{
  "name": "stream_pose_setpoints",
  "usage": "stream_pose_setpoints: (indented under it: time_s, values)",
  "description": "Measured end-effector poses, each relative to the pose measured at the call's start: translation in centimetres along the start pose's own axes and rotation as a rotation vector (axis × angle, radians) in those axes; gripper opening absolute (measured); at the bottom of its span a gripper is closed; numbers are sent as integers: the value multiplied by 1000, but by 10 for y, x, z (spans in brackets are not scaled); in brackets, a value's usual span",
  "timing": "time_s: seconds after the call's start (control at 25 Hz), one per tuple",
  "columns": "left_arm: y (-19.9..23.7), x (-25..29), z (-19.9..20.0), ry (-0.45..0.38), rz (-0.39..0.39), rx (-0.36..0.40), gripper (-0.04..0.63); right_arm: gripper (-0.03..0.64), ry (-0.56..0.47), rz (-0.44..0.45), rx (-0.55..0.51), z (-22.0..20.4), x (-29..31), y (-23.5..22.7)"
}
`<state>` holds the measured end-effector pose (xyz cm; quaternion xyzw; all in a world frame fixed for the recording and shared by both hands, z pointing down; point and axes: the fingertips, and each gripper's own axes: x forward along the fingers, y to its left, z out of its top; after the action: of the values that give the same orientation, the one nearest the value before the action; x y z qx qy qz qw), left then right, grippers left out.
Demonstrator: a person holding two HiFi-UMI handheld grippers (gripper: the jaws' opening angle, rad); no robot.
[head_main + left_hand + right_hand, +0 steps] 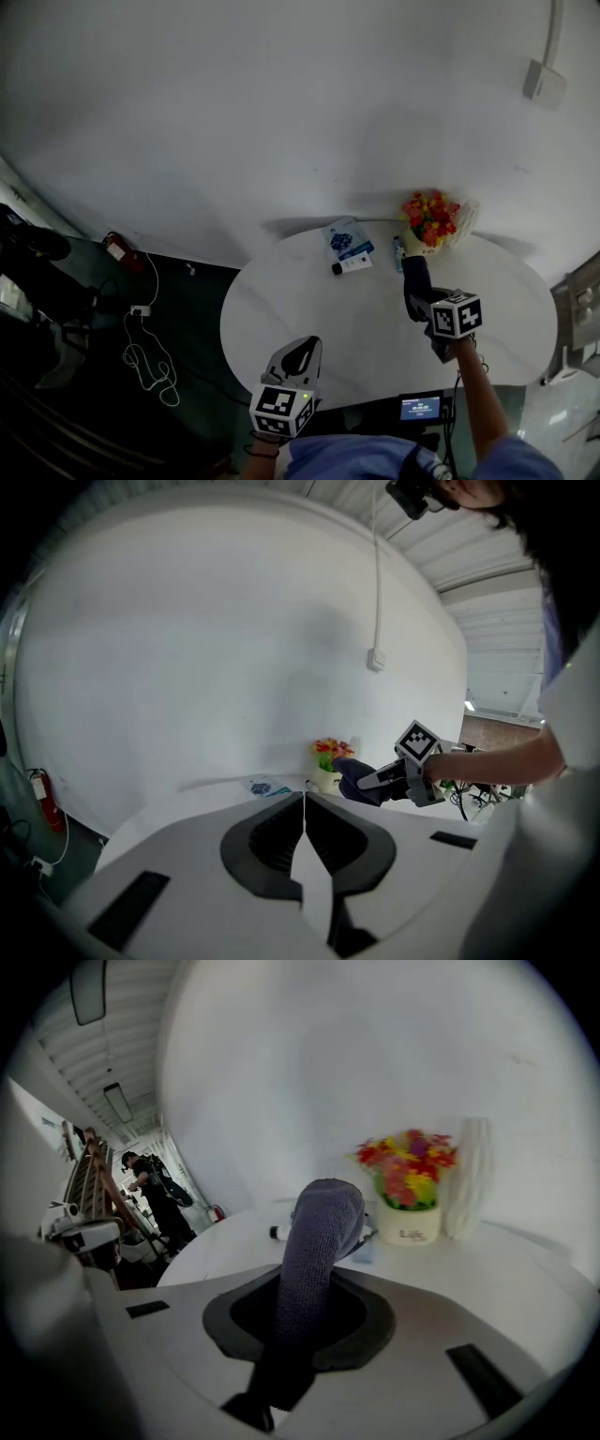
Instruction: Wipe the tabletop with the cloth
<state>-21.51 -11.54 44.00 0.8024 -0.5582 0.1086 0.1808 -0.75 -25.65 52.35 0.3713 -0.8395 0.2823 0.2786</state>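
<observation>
Right gripper view: a dark grey-blue terry cloth [314, 1241] is shown clenched in the right tongs [298, 1321]. Its long axis runs straight out along the jaws and upward. Its rounded free end is curled toward a small white pot of red, orange and yellow flowers [406, 1194] and a tall white ribbed vase [476, 1177], both set at the far edge of the round white desk [525, 1279].

From the head view, the cloth is placed over the far right part of the desk, just beside the flower pot. Whether its end touches the surface cannot be told. A blue-and-white packet [345, 238] and a small white tube with a dark cap [352, 265] are seen lying near the far edge, to the left of the cloth.

The left tongs [303, 803] are held at the near edge, well apart from the cloth, with the jaws pressed together on nothing.

The cloth is thus already carried by the right side, and the bare stretch of desk is spread to its left and toward the near edge. The wiping is judged not yet begun. For the coming move, the right tongs would probably have to be tipped down so that the cloth's length is laid flat on the surface rather than left pointing at the flowers. The sweep would then be drawn leftward and nearward, away from the pot and vase, which could be knocked if the stroke were pushed toward the far edge.
</observation>
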Motion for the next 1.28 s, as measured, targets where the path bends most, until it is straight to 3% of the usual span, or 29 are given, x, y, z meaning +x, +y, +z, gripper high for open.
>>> stream_pose_setpoints:
  time_s: [0.36,0.76,1.04,1.28]
  values:
    - [107,-56,-22,14,92,-64,17,72,30,231,-74,34,119,195]
    - [160,-92,-44,22,182,-123,17,72,119,475,-132,15,209,360]
    - [182,-110,-60,49,228,-147,17,72,227,548,-175,-33,233,409]
    - [179,-102,-63,65,200,-141,17,72,269,485,-170,-54,238,380]
